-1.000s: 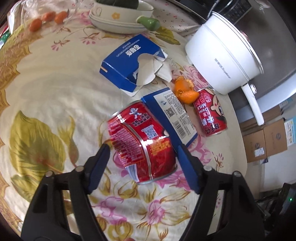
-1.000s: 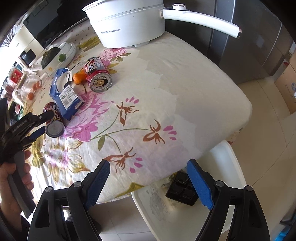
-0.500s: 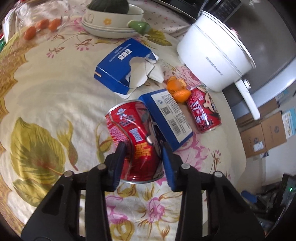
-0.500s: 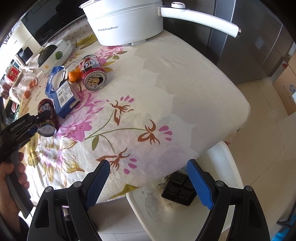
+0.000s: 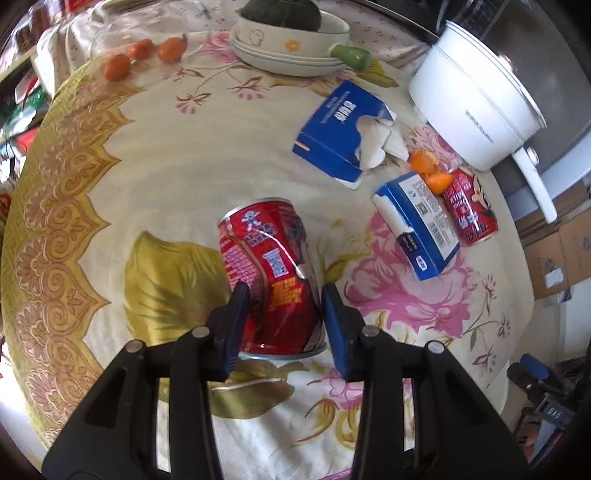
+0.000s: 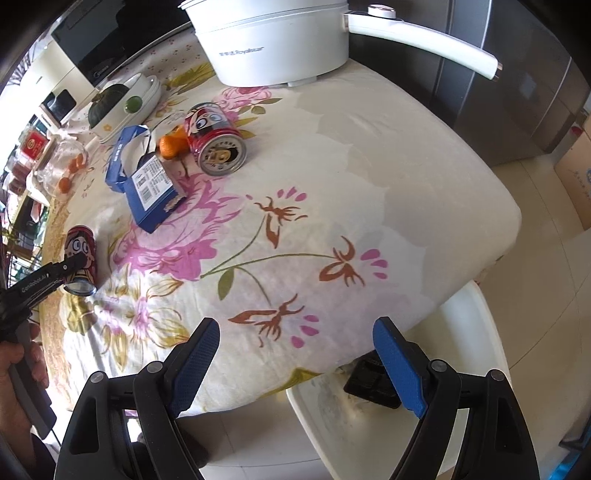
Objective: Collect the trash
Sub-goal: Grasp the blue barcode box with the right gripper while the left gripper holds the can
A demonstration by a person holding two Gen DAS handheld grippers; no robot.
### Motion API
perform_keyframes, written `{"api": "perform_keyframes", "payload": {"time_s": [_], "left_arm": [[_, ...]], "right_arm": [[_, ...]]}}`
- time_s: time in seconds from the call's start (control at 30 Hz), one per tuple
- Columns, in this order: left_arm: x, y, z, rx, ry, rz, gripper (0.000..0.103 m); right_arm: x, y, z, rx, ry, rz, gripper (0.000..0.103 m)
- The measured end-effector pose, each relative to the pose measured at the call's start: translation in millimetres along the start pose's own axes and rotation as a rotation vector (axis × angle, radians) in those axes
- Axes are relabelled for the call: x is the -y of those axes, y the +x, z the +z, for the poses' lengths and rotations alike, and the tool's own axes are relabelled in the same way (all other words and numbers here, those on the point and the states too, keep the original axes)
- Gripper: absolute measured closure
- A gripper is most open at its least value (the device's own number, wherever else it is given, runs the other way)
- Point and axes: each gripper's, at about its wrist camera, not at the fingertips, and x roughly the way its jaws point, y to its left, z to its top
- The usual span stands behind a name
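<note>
My left gripper (image 5: 286, 295) is shut on a dented red can (image 5: 271, 273) and holds it above the floral tablecloth; it also shows in the right wrist view (image 6: 79, 258). A second red can (image 5: 469, 212) lies on its side at the right, beside orange peel (image 5: 428, 171). A small blue box (image 5: 415, 225) and a torn blue box (image 5: 343, 129) lie close by. My right gripper (image 6: 295, 354) is open and empty at the table's near edge, above a white bin (image 6: 369, 413).
A white electric pot (image 5: 476, 99) with a long handle stands at the back right. A bowl with a dark squash (image 5: 288, 33) and small oranges (image 5: 144, 55) sit at the back. Cardboard boxes (image 5: 557, 251) stand on the floor.
My left gripper closed on the dented red can and lifted it away from the small blue box. The right gripper stayed open and moved a little.
</note>
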Motion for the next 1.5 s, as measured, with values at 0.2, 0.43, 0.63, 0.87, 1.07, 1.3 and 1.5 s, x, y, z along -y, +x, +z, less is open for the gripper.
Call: {"api": "perform_keyframes", "payload": {"time_s": [0.2,0.43,0.63,0.87,1.07,1.3,1.5], "left_arm": [[-11.0,9.2,0.3,-0.026,-0.041,-0.019,0.046],[-14.3,10.6,0.2,-0.021,-0.09,-0.045,0.046],[-8.1,2.3,0.5,-0.01,-0.079,-0.076,0.047],[-8.4,-16.7,-3.2,0.017,-0.03,-0.095,0.047],[-26.6,-48.5,-18.5,0.045,0.075,-0.087,0.047],[-63.0,-86.2,-27.3,0.109,0.038,-0.148,0.047],[-72.5,-109.8,-28.6,0.156,0.05,-0.184,0.047]], "right_arm": [[-4.1,0.9,0.8,0.002,-0.004,0.0,0.016],[-7.4,0.7,3.0,0.005,-0.006,0.009,0.016],[-10.2,1.6,4.5,0.007,-0.013,0.005,0.016],[-21.4,4.6,6.4,0.008,-0.025,0.013,0.016],[-64.8,9.8,22.6,0.002,-0.166,-0.003,0.016],[-158.3,25.1,74.7,0.02,-0.407,0.064,0.016],[-189.7,75.0,100.7,-0.021,-0.457,-0.035,0.017]]}}
